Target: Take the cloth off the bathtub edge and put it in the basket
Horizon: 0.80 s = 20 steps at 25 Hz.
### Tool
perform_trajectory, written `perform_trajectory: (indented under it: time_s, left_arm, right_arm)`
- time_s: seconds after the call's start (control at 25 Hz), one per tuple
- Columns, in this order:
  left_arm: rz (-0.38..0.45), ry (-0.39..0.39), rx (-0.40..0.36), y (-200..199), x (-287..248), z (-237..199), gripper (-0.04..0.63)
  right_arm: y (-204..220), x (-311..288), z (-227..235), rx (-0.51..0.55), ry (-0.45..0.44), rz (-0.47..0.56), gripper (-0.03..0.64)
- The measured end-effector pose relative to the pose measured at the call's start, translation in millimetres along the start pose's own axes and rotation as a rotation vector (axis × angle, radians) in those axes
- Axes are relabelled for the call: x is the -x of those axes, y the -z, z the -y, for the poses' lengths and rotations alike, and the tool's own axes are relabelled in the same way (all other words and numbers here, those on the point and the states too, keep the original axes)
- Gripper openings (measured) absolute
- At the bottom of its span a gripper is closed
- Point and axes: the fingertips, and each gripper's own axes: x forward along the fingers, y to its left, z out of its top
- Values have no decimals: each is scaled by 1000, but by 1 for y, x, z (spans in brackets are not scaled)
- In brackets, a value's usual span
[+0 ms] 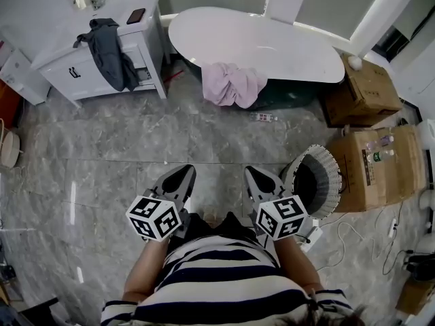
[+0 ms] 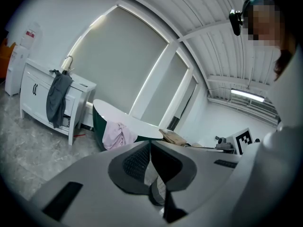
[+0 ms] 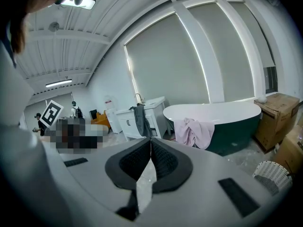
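Grey marbled floor tiles (image 1: pixel 102 155) fill most of the head view, and in the gripper views a white room rises behind them, with tall windows covered by pale blinds (image 3: pixel 165 65). Against the far wall stands a bathtub (image 1: pixel 272 46), white inside and dark green outside; a white window post crosses in front of its far rim. To its left is a white cabinet (image 1: pixel 68 66) with a dark grey garment (image 1: pixel 112 53) hanging over its front. Cardboard boxes (image 1: pixel 380 168) stand at the right, and just beside them, on the floor, is a white ribbed basket (image 1: pixel 331 175) whose inside is too dark to read. The pink cloth (image 1: pixel 231 85) hangs bunched over the tub's near edge, well apart from the basket. Both grippers are held low in front of the person's striped shirt, which the lower frame edge cuts off: the left tongs (image 1: pixel 183 174) are pressed together with nothing between them, and so are the right tongs (image 1: pixel 253 175), which are near the basket. A small object (image 1: pixel 263 117) lies on the floor below the cloth, too small to identify.
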Motion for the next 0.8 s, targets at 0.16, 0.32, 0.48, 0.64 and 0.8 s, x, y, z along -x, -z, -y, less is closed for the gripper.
perform_trajectory:
  time_s: [0.16,0.32,0.48,0.64,0.8]
  left_arm:
    - [-21,31,-3,-9,-6,-18,23]
    - [-50,45,-23,-6,-12,-29,24]
    - [-65,56,-23,-5,-27,-32,25]
    - [-85,50,-56,-4,-45,-38,25]
    - [-80,16,-73,-15,-70,-52,25]
  right_arm:
    - [-10,-19,-5,-18,20,6,26]
    - [-10,-29,-6,-25,33,4,26]
    - [-14,-36,6,-26,40,-5,26]
    - [-19,-54,20,-25,33,-3,28]
    - [-28,-81,36,22,14,-22,28]
